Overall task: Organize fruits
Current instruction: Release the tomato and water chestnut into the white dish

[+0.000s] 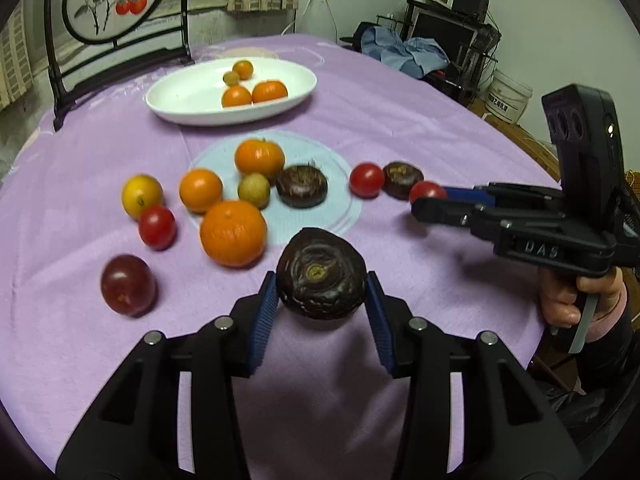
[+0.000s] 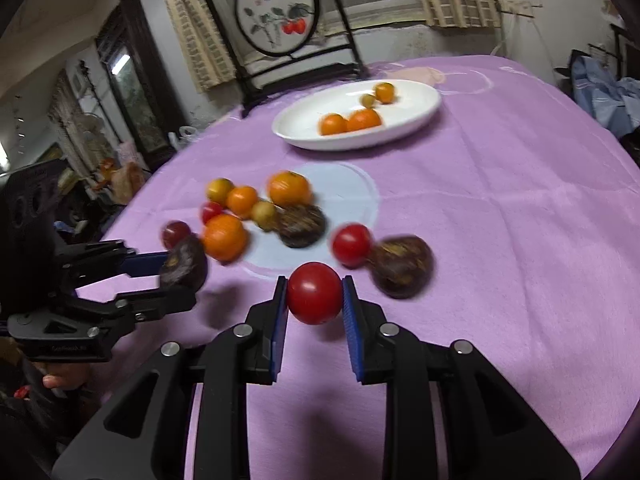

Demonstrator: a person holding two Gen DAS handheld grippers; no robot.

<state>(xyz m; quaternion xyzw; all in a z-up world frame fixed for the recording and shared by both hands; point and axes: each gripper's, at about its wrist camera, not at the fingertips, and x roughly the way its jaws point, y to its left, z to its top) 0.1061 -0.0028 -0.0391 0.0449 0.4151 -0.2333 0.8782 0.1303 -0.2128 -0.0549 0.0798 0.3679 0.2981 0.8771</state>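
My left gripper (image 1: 322,292) is shut on a dark brown water chestnut (image 1: 321,274), held above the purple cloth; it also shows in the right wrist view (image 2: 184,265). My right gripper (image 2: 315,296) is shut on a red cherry tomato (image 2: 315,293), also seen in the left wrist view (image 1: 427,191). Loose oranges (image 1: 233,233), tomatoes (image 1: 157,227) and chestnuts (image 1: 302,186) lie mid-table. A white oval plate (image 1: 176,98) at the back holds three oranges and a small yellowish fruit.
A black-framed round painted screen (image 1: 116,0) stands behind the plate at the table's far edge. The round table carries a purple cloth (image 1: 400,128) with a pale blue circle in the middle. Room clutter lies beyond the right edge.
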